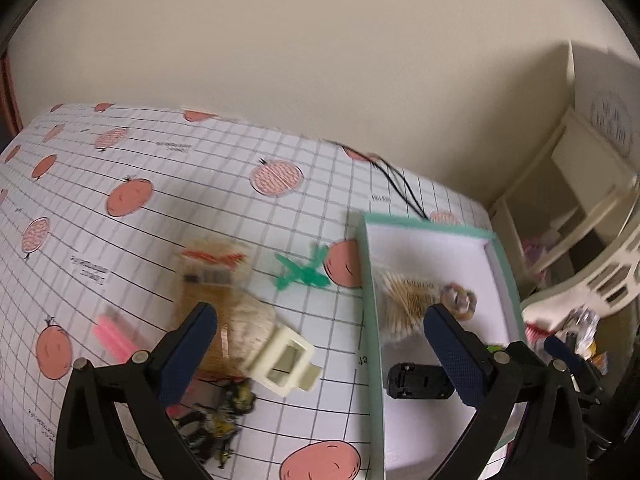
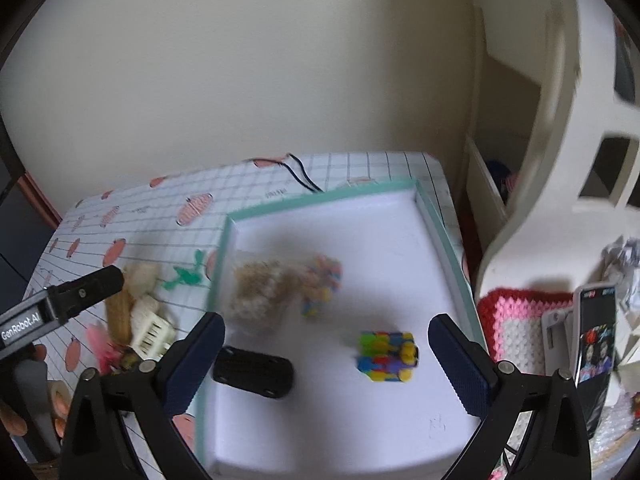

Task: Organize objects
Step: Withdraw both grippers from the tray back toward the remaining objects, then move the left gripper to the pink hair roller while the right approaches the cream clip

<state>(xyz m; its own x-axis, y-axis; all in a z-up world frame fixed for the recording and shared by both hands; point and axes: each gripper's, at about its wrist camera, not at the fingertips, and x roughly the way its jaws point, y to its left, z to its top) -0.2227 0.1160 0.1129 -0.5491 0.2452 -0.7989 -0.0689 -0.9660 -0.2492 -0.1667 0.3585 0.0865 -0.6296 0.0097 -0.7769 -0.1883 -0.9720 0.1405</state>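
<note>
left gripper [image 1: 320, 344]: fingers wide apart, holding nothing; hovers over the seam between the loose pile and the tray. Its dark arm also shows at the left edge of the right wrist view.
right gripper [image 2: 326, 356]: fingers spread wide, empty; hangs above the tray's near half.
tray [image 2: 320, 197]: shallow white box with mint-green rim, on the right part of the table, near the table's right edge.
in tray: black toy car [image 2: 253, 372] near the left wall; multicolour block cube [image 2: 387, 356] right of it, apart; cotton swab bundle [image 2: 258, 288] further back; pastel bead ring [image 2: 322, 280] just beside the swabs, contact unclear from blur.
table [image 1: 168, 184]: white grid cloth with peach-coloured fruit prints.
loose pile, left of tray: cream plastic clip [image 1: 286, 358] leaning on a brown packet [image 1: 212, 280]; pink item [image 1: 114, 338] to the left, blurred; black-and-yellow tangle [image 1: 218, 420] nearest the camera; green plastic piece [image 1: 302, 272] between pile and tray, touching neither.
cable [image 1: 396, 182]: thin black wires at the far table edge, behind the tray.
right of table: cream shelf unit [image 2: 520, 80]; pink-and-white crochet mat [image 2: 516, 320]; phone [image 2: 596, 344] standing upright, screen lit.
blur: both views motion-smeared, small detail unreadable.
</note>
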